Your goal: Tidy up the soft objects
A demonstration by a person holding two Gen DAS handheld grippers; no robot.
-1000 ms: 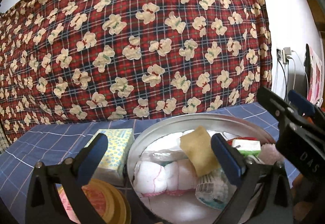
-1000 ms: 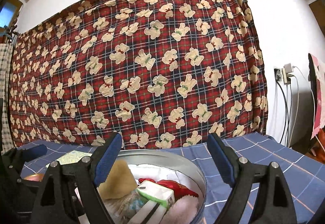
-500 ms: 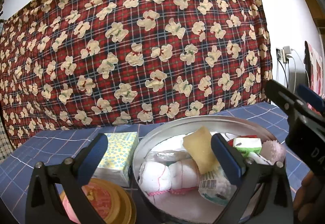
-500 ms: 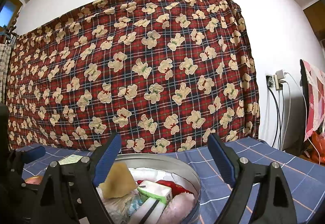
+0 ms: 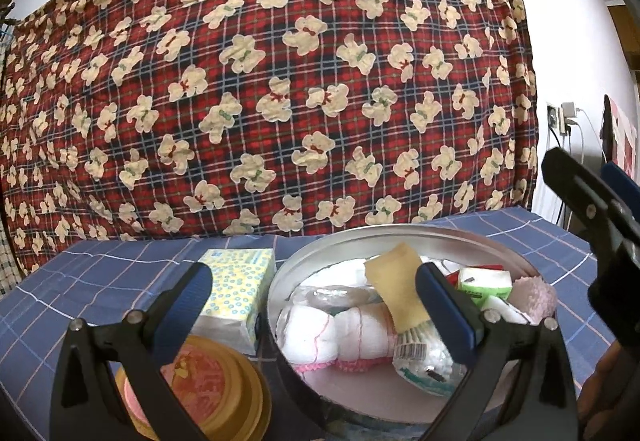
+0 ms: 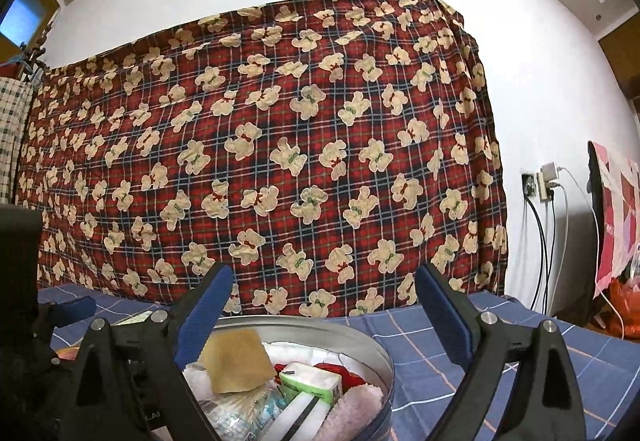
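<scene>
1. A round metal tin (image 5: 280, 281) is sitting on a blue checked cloth (image 5: 100, 273), with a red plaid bear-print sheet (image 5: 280, 81) hanging behind it.
2. The soft things are lying in the tin: one yellow sponge (image 5: 396, 289), one white rolled towel (image 5: 340, 333), one green tissue pack (image 5: 484, 281), one pink fluffy cloth (image 5: 536, 293) and one plastic-wrapped pack (image 5: 424, 361) with a barcode.
3. Outside the tin, a dotted tissue box (image 5: 236, 289) is resting just to its left, and an orange lidded jar (image 5: 208, 389) is sitting nearer the camera, partly hidden behind the left gripper's finger.
4. The left gripper (image 5: 310, 305) is hovering over the tin's near rim with its jaws standing wide apart and gripping nothing; its right finger is blocking part of the sponge.
5. The right gripper (image 6: 320, 305) is opening its jaws above the tin, with nothing pressed between them.
6. The left view is showing the towel, box and jar clearly; the right view is hiding most of these behind the left gripper's dark body.
7. The right view alone is showing a wall socket with a plugged charger (image 6: 548, 177) and cables, plus the ceiling.
8. The left view is catching the right gripper at its right edge, with a hand (image 5: 608, 381) below it.
</scene>
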